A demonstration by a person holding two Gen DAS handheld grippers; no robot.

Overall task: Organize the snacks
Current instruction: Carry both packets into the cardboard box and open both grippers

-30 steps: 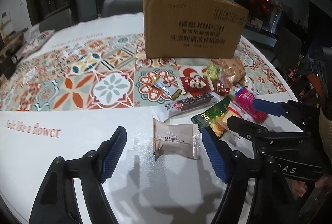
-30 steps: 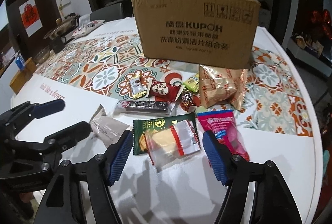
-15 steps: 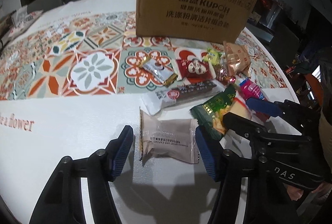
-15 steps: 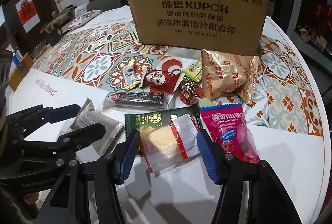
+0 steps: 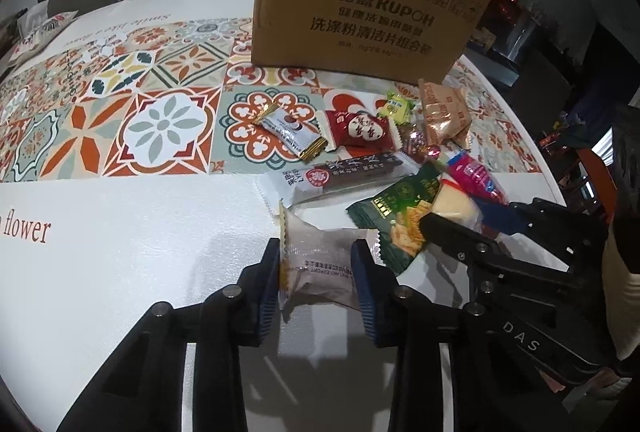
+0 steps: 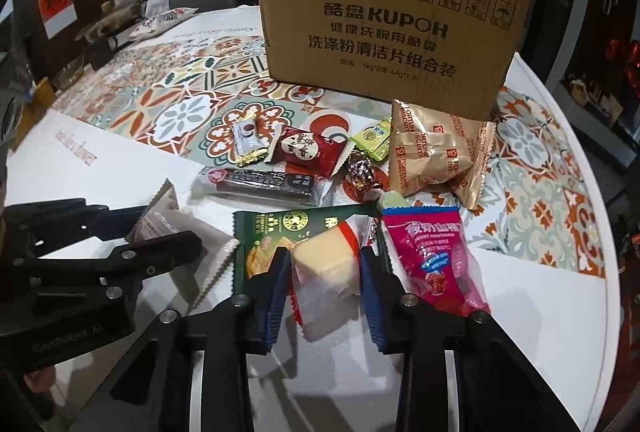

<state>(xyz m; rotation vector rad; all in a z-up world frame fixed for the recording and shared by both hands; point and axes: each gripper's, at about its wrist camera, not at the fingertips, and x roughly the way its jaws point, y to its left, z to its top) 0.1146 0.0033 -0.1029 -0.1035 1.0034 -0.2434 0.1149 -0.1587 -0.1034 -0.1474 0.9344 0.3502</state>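
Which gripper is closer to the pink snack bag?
Right. The right gripper clamps the yellow snack beside the pink snack bag; the left gripper sits farther left.

The tall brown corrugated-cardboard box (image 6: 384,31) at upper centre looks matt. The gold foil biscuit packet (image 6: 432,155) and pink plastic snack pouch (image 6: 432,256) are glossy, lying on the smooth patterned tablecloth (image 6: 192,99).

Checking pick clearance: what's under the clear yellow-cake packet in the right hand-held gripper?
The clear yellow-cake packet overlaps the right end of the green cracker pack. Whatever lies under its near half is covered by the packet and the right hand-held gripper.
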